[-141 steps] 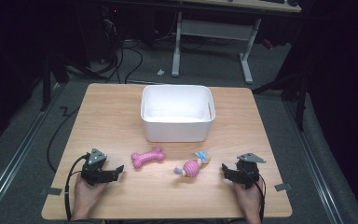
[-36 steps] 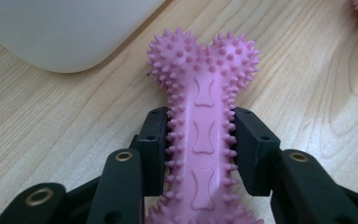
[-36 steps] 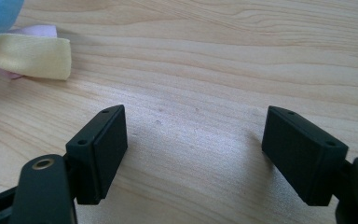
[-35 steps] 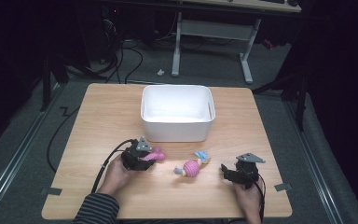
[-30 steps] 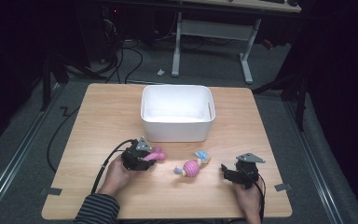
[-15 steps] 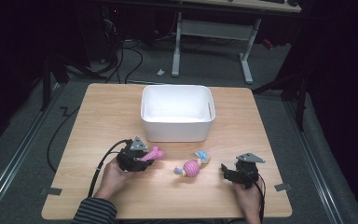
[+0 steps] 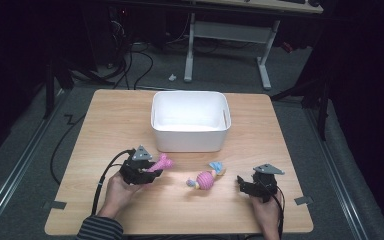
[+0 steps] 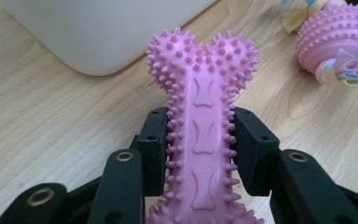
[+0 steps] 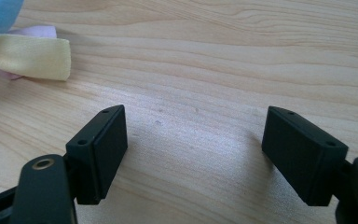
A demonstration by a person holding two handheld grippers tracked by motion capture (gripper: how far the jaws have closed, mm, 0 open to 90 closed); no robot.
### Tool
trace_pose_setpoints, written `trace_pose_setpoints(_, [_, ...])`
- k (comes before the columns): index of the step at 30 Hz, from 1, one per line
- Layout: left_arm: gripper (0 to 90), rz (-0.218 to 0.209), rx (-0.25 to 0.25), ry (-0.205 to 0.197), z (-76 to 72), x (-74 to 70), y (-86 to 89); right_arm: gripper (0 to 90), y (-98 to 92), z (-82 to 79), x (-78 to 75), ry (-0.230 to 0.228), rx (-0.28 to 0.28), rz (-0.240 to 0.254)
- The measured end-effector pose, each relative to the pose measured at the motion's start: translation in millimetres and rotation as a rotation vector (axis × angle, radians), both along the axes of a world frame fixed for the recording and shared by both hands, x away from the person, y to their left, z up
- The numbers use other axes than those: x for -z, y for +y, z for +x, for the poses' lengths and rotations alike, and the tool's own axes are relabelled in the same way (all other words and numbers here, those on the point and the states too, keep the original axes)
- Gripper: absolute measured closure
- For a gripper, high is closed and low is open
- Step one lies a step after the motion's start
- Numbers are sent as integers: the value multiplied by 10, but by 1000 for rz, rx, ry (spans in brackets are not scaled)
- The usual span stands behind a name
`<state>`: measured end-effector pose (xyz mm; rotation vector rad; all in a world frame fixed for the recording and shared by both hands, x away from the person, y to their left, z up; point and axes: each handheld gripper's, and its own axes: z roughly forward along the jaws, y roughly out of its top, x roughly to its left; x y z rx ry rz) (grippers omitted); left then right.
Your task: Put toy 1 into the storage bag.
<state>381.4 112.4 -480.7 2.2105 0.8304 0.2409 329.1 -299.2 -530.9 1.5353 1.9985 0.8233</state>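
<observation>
High view: a wooden desk (image 7: 130, 120) carrying a white bin (image 7: 190, 121) toward its far side, with two toys and both hands nearer the person. The left tongs (image 7: 150, 170) are clamped on a pink spiked bone toy (image 7: 161, 163), which sits just in front of the bin's near-left corner and points up and to the right; whether its far end rests on the desk or hangs clear cannot be told from this angle. Left gripper view: the two black pads press on the narrow middle of the bone toy (image 8: 204, 135) from either side, its knobbed end sticking out beyond them toward the rounded corner of the bin (image 8: 98, 32); a pink spiked ball with pastel ribbon (image 8: 338, 44) lies on the desk at upper right. In the high view that ball (image 7: 205, 178) lies between the two hands, apart from both, its blue and yellow ribbon ends trailing toward the bin. The right tongs (image 7: 244, 183) sit low at the near-right part of the desk, to the right of the ball. Right gripper view: the right jaws stand well apart over bare wood with nothing between them; yellow and blue ribbon ends (image 9: 25, 53) lie at upper left.
</observation>
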Motion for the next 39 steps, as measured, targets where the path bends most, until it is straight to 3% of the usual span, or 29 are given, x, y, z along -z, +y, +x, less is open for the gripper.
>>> trace_pose_setpoints(3, [593, 0, -13, -6, -13, -48, 12, 224, 0, 0, 0, 0, -3, -1])
trace_pose_setpoints(4, [593, -23, -18, -1, -31, -100, 30, 224, 1, 0, 0, 0, -1, 1])
trace_pose_setpoints(6, [593, -30, -25, -3, -43, -151, 49, 224, 1, 0, 0, 0, -1, 1])
trace_pose_setpoints(15, [594, -26, -39, -12, -67, -332, 117, 224, 0, 1, 0, -1, -5, 0])
trace_pose_setpoints(19, [594, -44, -44, -30, -76, -458, 143, 224, 2, 1, 1, -1, -8, 1])
trace_pose_setpoints(39, [592, -122, -60, -65, 71, -851, 186, 224, 3, 0, 1, -1, -12, 1])
